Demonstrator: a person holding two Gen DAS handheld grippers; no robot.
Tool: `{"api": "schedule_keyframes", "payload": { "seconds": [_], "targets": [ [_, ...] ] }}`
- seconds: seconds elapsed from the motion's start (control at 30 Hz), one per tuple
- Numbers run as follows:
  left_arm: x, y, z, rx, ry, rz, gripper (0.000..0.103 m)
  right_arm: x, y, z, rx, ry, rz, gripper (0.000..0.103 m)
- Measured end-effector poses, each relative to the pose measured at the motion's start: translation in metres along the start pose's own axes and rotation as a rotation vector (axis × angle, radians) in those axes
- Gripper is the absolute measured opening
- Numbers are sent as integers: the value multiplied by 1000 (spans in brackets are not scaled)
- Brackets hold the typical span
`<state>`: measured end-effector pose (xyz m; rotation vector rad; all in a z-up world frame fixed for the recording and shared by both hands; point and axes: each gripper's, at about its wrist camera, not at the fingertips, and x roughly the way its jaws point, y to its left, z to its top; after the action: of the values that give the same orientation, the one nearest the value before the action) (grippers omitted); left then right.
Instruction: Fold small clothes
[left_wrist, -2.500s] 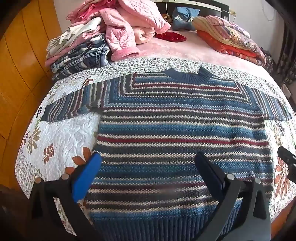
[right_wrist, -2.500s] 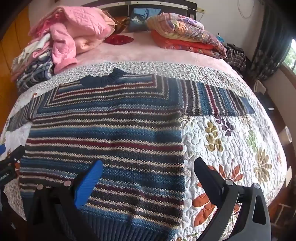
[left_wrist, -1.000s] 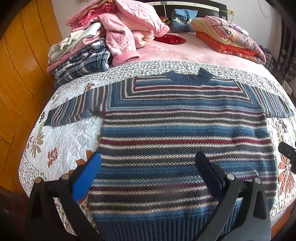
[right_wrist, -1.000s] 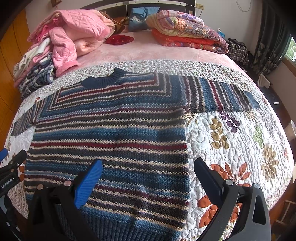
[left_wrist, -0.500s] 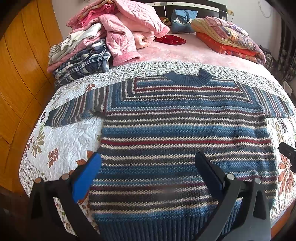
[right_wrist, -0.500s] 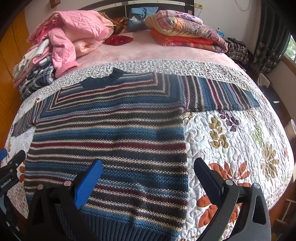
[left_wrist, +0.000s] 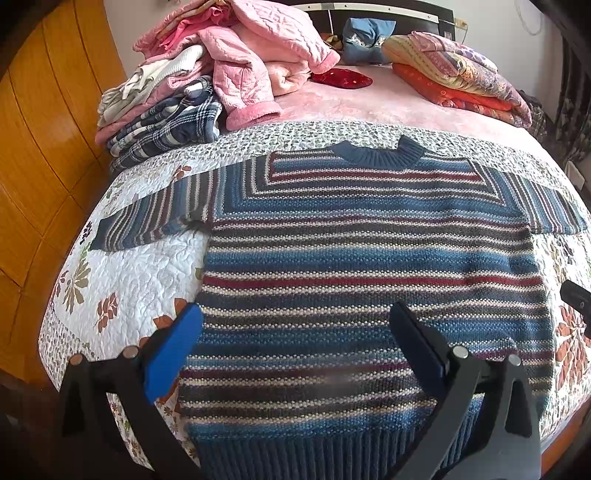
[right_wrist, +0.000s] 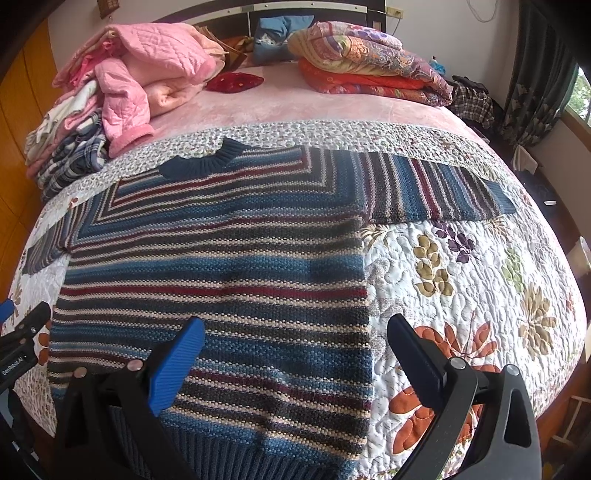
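A striped knit sweater (left_wrist: 369, 266) (right_wrist: 221, 266) in blue, grey, cream and red lies flat, face up, on the quilted bedspread, collar at the far side and both sleeves spread outward. My left gripper (left_wrist: 295, 317) hovers open above the sweater's lower left part, near the ribbed hem. My right gripper (right_wrist: 295, 328) hovers open above the lower right part, its right finger over the quilt past the sweater's side edge. Neither holds anything. The right gripper's tip (left_wrist: 576, 297) shows at the right edge of the left wrist view.
A pile of pink and plaid clothes (left_wrist: 207, 85) (right_wrist: 110, 103) sits at the bed's far left. Folded patterned quilts (left_wrist: 461, 77) (right_wrist: 369, 62) lie far right, a blue pillow (right_wrist: 280, 37) between. The floral quilt (right_wrist: 480, 288) extends right of the sweater. An orange wooden wall (left_wrist: 40, 147) borders the left.
Both grippers have drawn back and up a little, so the bed looks slightly farther. The sweater has not moved, and both grippers stay open.
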<state>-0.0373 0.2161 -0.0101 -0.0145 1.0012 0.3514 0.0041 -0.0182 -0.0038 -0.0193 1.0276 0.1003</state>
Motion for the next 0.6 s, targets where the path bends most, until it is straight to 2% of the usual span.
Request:
{"api": "schedule_keyframes", "payload": {
  "seconds": [0.37,0.47,0.53,0.6],
  "targets": [
    [0,-5,1,11,-11,-8,100,0,-4,2,5,-4,4,99],
    [3,-7,4,-3,-22,-46,100,3,-8,3,5,-15,19,99],
    [11,-13,13,-13,-25,-68,100,10,-14,8,-10,-22,30,99],
    [19,-24,23,-4,-30,-56,100,20,-26,15,-16,-32,-2,99]
  ]
}}
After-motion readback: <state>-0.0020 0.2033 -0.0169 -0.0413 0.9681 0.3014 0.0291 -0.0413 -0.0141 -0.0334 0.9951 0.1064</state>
